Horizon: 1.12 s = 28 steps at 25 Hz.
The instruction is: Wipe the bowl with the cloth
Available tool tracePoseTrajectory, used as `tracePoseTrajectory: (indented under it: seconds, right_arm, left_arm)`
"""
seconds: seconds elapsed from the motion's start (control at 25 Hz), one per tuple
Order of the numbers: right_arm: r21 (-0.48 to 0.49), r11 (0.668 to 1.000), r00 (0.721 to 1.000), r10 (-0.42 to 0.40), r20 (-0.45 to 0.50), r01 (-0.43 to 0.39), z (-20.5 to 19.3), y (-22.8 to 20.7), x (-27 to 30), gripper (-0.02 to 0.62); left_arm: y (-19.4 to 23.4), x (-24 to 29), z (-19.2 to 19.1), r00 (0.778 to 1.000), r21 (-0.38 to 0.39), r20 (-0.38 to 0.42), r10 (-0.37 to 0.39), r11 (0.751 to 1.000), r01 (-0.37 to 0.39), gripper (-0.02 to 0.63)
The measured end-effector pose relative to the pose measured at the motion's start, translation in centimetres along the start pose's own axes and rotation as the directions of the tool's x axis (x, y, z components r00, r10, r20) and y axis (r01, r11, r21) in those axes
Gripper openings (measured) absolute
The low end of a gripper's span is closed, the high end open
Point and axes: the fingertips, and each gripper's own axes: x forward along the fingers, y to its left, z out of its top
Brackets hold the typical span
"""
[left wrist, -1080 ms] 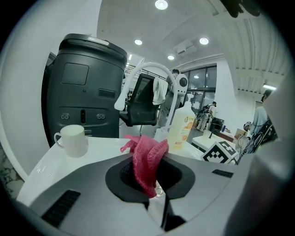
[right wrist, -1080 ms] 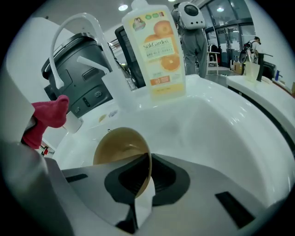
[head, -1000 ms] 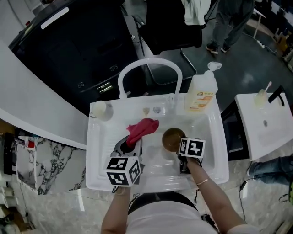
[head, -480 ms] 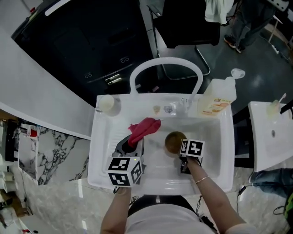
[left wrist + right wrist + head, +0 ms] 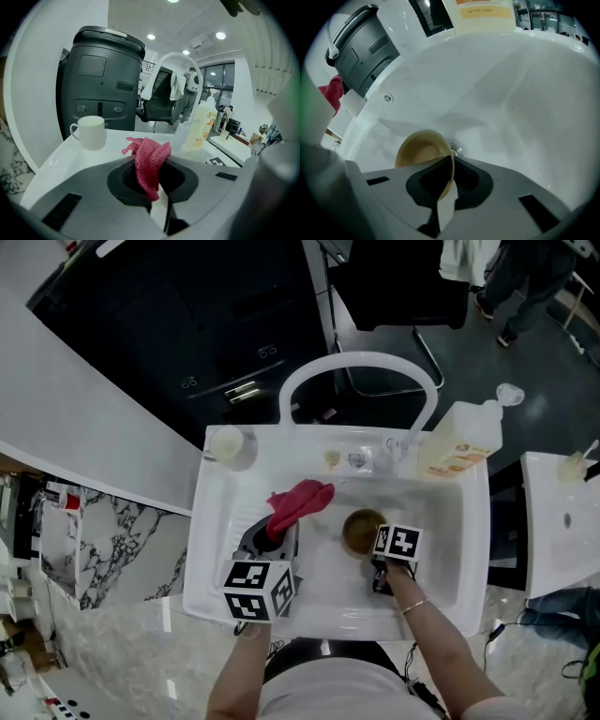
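A tan bowl (image 5: 361,530) hangs low inside the white sink (image 5: 441,521), tilted on edge. My right gripper (image 5: 377,557) is shut on its near rim; in the right gripper view the bowl (image 5: 423,154) shows its hollow to the left of the jaws, just above the drain (image 5: 454,152). My left gripper (image 5: 277,540) is shut on a red cloth (image 5: 296,504) that sticks up past the jaws, over the sink's left side. The cloth (image 5: 149,164) is bunched between the pads in the left gripper view. Cloth and bowl are apart.
A white arched faucet (image 5: 361,371) stands at the sink's back. A soap bottle (image 5: 461,454) sits at the back right and a white mug (image 5: 229,444) at the back left rim. A dark bin (image 5: 101,79) is behind the sink. A second small basin (image 5: 562,512) is at the right.
My right gripper has sunk deeper into the sink with the bowl. The left gripper with the cloth has come down a little. The head view has shifted, so the sink sits further right.
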Motion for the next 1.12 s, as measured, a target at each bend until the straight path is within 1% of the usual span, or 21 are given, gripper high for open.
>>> tracePoseTrajectory:
  seconds: [0.36,0.6,0.68,0.88,1.12]
  right_arm:
    - [0.016,1.000,1.000,0.002,-0.006,-0.002,-0.2,-0.2,0.4,0.018]
    - [-0.019,1.000,1.000,-0.023,0.011,0.023,0.0,-0.3,0.3,0.027]
    - [-0.028,0.999,0.999,-0.026,0.022,0.026,0.1,-0.3,0.2,0.038]
    - [-0.030,0.999,0.999,-0.015,0.052,0.016,0.8,-0.1,-0.2,0.088]
    - [-0.049,0.998,0.989,-0.026,0.143,0.033,2.4,0.2,-2.4,0.093]
  left_arm:
    - [-0.1,0.0,-0.2,1.000,0.001,-0.009,-0.008,1.000,0.008,0.046]
    - [-0.2,-0.1,-0.3,1.000,0.005,-0.011,-0.015,1.000,0.015,0.046]
    - [-0.2,-0.2,-0.3,1.000,0.006,-0.010,-0.017,1.000,0.017,0.046]
    - [-0.4,-0.5,-0.2,1.000,0.011,-0.007,-0.027,1.000,0.027,0.046]
    - [-0.4,-0.9,0.0,0.999,0.019,0.004,-0.039,0.999,0.039,0.046]
